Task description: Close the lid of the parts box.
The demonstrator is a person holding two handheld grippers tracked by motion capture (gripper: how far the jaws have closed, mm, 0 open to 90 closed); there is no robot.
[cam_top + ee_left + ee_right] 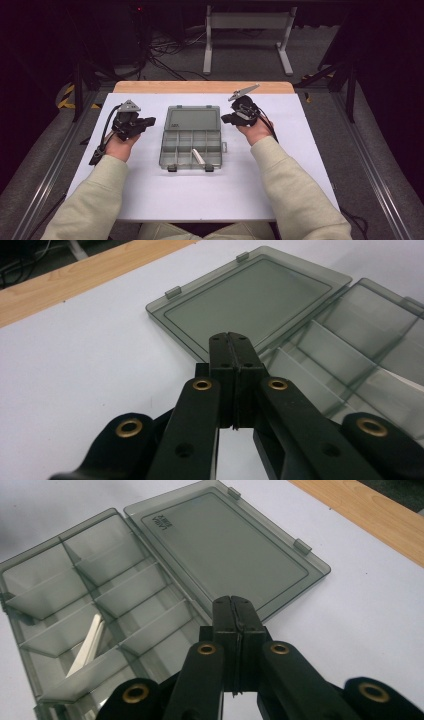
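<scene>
white table (200,200) with wooden far edge (200,87); grey carpet (320,40); dark room; tangled cables (165,50)

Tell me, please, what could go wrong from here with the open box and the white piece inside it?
1. The box lies open, its lid flat on the table; a push from either side could slide it.
2. The white piece leans across a divider, so it might slip out if the lid is shut carelessly.
3. Both the left gripper and the right gripper are shut; they must open before gripping anything.
</scene>
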